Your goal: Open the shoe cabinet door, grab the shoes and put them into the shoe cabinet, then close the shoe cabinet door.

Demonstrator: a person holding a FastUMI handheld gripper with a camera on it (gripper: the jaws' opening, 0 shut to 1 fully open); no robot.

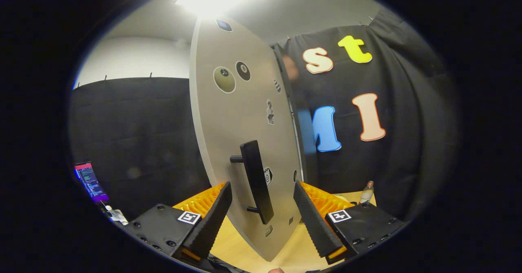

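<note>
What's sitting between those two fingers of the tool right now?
In the gripper view, the cabinet door stands edge-on between the open tool's fingers, its black handle in the gap, untouched.

Your gripper (263,207) has its two fingers (212,220) spread wide apart, one on each side, and they press on nothing.

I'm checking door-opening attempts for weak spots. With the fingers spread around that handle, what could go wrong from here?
1. The hand-held gripper is open, its fingers on either side of the black handle without pressing it; pulling now could slip off.
2. The cabinet door stands edge-on between the fingers, so closing off-centre might pinch the panel edge rather than the handle.
3. A bottle stands on the wooden surface beyond the door; a wide swing may knock it.
</note>
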